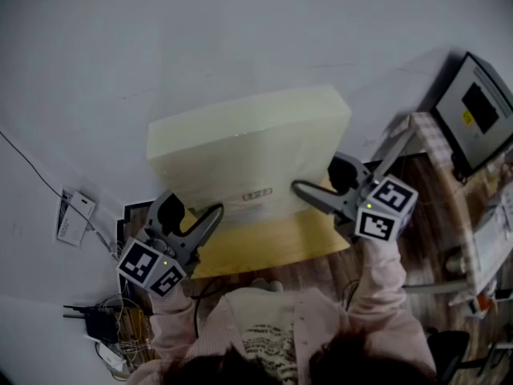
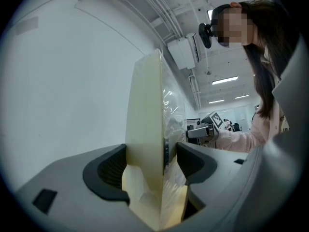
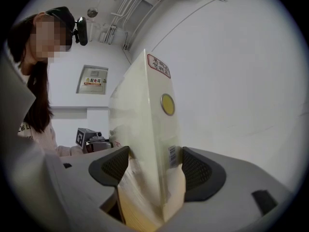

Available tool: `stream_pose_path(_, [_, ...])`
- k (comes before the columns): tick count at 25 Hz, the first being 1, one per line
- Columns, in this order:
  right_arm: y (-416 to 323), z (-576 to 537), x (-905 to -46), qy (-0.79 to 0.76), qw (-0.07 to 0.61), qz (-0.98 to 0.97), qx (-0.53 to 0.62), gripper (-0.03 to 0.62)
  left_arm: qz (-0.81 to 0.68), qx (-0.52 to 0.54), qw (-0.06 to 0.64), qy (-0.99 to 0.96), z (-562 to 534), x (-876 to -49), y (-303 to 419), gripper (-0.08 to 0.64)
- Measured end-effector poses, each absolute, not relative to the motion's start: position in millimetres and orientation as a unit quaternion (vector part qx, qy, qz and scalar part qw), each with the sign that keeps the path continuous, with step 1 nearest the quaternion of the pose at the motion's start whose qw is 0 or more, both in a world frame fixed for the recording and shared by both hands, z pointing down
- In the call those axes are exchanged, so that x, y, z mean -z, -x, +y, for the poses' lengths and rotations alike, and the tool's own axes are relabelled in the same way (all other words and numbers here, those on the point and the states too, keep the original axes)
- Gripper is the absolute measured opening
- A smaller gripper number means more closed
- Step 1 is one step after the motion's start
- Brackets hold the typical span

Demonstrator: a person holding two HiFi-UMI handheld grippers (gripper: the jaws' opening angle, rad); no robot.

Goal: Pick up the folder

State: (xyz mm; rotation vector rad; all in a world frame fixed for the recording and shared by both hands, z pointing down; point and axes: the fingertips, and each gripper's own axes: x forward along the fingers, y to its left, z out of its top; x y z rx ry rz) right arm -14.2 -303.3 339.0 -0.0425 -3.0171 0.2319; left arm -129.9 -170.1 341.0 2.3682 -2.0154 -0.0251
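A pale yellow box-file folder [image 1: 248, 147] stands upright over the wooden desk [image 1: 317, 273], its two ends clamped by the left gripper [image 1: 200, 215] and right gripper [image 1: 319, 181], seemingly to keep the wide load level.

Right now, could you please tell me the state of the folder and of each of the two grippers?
folder: closed, wrapped in clear film, standing on edge, gripped from both sides.
left gripper: shut on the folder, jaws wide apart with a pad against each face.
right gripper: shut on the folder, jaws wide apart with a pad against each face.
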Motion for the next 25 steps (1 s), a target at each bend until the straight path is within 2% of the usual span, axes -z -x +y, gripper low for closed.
stream_pose_path(25, [15.5,-303.3,-346.4,0.003,0.069,-0.996,-0.062,0.354,-0.655,0.011,0.011,-0.755,-170.7,-337.7,130.7,0.324])
